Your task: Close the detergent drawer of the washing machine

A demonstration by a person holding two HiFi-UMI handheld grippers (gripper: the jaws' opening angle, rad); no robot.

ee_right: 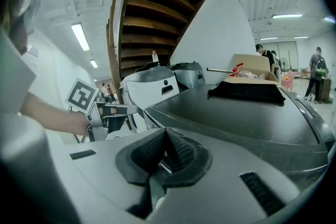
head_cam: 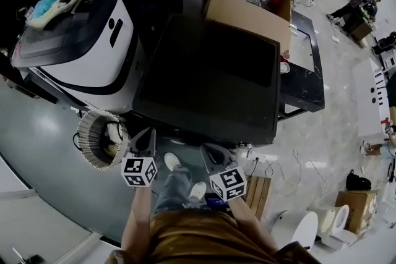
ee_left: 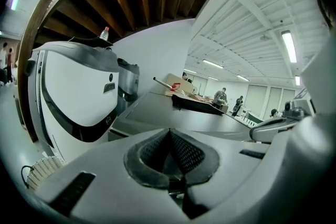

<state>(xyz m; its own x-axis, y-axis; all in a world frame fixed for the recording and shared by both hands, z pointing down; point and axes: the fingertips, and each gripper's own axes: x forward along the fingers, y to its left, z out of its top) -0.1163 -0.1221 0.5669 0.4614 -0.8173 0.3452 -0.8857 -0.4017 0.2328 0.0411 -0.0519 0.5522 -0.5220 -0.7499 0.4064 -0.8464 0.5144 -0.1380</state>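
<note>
Your left gripper (head_cam: 143, 138) and your right gripper (head_cam: 213, 154) both hang close to your body, just before the front edge of the dark-topped machine (head_cam: 210, 71). In the left gripper view the two ribbed pads are pressed together with nothing between them, and in the right gripper view it is the same: the jaws are shut and empty. The two grippers are side by side, near to each other but not touching.

I judge that the dark-topped machine is the washing machine, because it stands directly ahead of both tools. The white machine (head_cam: 93, 40) is to its left and the cardboard box (head_cam: 247, 9) rests on its far right corner. The detergent drawer itself I cannot make out in any view. It should be on the front face, and that face is hidden under the top edge in the head view and lies below the frame in both gripper views.

So the closing has not yet begun. To do it well, first lower one gripper until the front face comes into its view, and find the drawer. You do not need to open the jaws; the shut tips are good for pushing. Put them flat on the middle of the drawer front and push straight in, slowly, so that the drawer does not go crooked. Mind the round ribbed basket (head_cam: 99, 139) beside your left gripper.
</note>
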